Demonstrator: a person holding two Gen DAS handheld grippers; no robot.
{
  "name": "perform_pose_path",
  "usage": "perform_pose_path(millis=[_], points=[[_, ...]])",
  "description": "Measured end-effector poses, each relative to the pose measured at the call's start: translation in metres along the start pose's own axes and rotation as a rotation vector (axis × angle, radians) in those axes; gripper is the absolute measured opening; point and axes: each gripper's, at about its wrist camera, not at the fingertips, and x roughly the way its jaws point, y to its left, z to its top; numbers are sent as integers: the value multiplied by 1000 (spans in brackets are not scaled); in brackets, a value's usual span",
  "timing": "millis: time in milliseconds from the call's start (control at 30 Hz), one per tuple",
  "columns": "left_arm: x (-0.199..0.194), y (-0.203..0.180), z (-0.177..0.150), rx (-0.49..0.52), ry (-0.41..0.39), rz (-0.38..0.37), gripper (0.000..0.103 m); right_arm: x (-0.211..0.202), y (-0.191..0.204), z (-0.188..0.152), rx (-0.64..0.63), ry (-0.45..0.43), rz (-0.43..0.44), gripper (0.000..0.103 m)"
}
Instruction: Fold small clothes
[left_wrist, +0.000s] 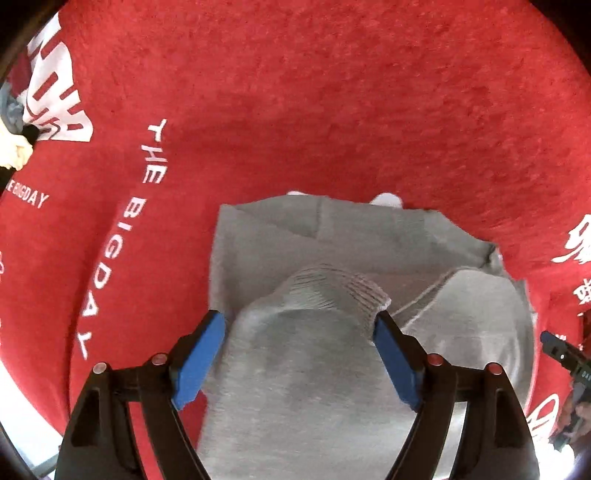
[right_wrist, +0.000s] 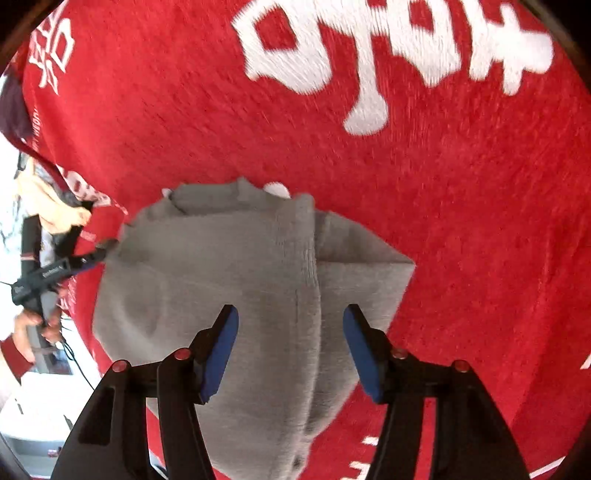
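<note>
Looking down along my left hand-held gripper, I see its blue-padded jaws standing apart, astride a raised fold of the small grey knitted garment, with the pads not pressing on the cloth. Just past the fingertips lies a ribbed cuff, turned over onto the body of the piece. Beyond that, the garment's flat folded layers end in a ragged far edge, where two bits of white peek out.

My right hand-held gripper also stands with its jaws apart, poised over the same grey garment, a seam running up between the pads; nothing is clamped. Off to the left in that view, the dark tip of my other tool sits at the garment's edge.

Farther out, everything rests on the red fuzzy cloth with white lettering that covers the tabletop. At its far left edge lies a pile of other clothes, cream and grey.
</note>
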Motion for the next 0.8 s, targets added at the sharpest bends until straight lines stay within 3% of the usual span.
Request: perform_pose_path(millis=[167, 333, 567, 733, 767, 800], points=[[-2, 2, 10, 21, -11, 2, 83, 20, -9, 8, 60, 25, 54, 63], [-26, 15, 19, -26, -67, -36, 83, 27, -5, 12, 54, 31, 80, 63], [34, -21, 25, 140, 51, 46, 83, 41, 6, 25, 77, 34, 94, 62], [64, -36, 36, 97, 67, 18, 81, 46, -1, 30, 130, 25, 96, 49], [67, -38, 37, 97, 73, 18, 76, 46, -3, 31, 141, 22, 95, 42], [70, -40, 38, 105, 80, 19, 63, 47, -5, 32, 146, 20, 91, 25]])
